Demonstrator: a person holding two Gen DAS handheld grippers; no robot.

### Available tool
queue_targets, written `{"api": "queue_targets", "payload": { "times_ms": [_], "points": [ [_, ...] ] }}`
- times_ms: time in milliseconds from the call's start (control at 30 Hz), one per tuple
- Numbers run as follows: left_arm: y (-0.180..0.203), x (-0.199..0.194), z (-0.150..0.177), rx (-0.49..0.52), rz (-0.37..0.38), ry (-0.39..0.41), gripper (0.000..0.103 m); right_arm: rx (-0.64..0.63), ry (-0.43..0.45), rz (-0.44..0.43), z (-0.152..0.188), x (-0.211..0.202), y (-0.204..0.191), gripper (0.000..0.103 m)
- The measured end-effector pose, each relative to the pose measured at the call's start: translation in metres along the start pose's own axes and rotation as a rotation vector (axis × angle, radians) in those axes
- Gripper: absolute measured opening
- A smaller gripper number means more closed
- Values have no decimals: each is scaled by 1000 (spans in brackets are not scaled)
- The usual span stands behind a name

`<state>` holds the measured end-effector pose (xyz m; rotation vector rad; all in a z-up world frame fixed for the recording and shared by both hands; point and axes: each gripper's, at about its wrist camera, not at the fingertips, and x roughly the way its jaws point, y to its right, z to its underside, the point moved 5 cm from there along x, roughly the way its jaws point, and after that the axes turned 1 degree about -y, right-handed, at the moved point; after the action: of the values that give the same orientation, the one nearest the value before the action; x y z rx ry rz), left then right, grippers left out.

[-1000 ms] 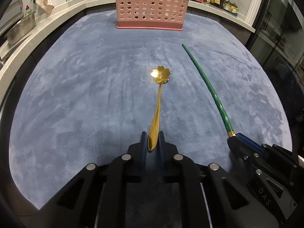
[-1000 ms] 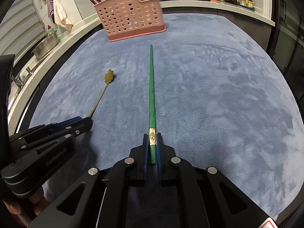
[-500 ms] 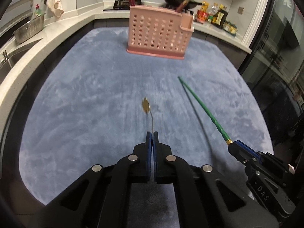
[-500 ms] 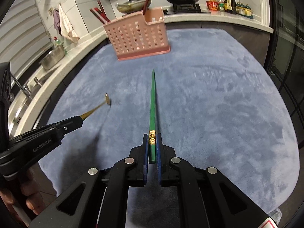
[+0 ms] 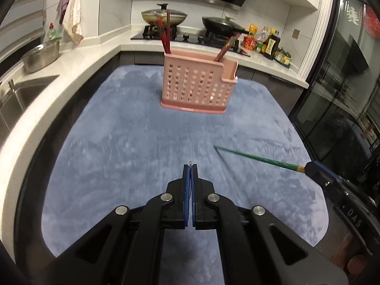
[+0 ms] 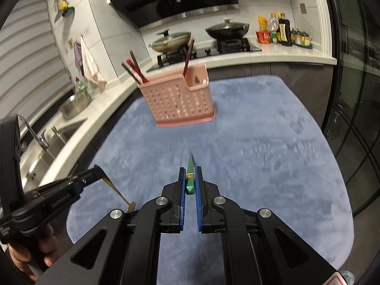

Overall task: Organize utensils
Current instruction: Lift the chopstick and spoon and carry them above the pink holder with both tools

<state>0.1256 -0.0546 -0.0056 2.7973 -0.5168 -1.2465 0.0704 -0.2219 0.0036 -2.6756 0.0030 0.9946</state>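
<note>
Both utensils lifted, caddy straight ahead.

My left tool (image 6: 98, 169) is clamped on the gold spoon (image 6: 118, 193), which hangs down; my right tool (image 6: 189, 180) grips the green chopstick (image 6: 190, 178), its long axis aimed at the pink utensil caddy (image 6: 178, 102) beyond, across the blue surface (image 6: 261, 154).

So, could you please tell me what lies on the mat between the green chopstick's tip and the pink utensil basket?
Nothing: in the right wrist view, only bare blue mat separates the green chopstick from the pink utensil basket. The left wrist view shows the same.
</note>
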Motion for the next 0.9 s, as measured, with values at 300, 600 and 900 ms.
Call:
{"api": "queue_targets", "payload": {
  "times_ms": [300,600,900],
  "points": [
    [1,-13,-43,5,12,66,1,-10,90,-30,-48,-12,-6,7],
    [8,-15,-94,25,36,128,1,-11,158,-60,-97,-11,-7,7],
    [13,-13,-172,20,81,211,1,12,246,-126,-171,-8,-7,7]
  ]
}}
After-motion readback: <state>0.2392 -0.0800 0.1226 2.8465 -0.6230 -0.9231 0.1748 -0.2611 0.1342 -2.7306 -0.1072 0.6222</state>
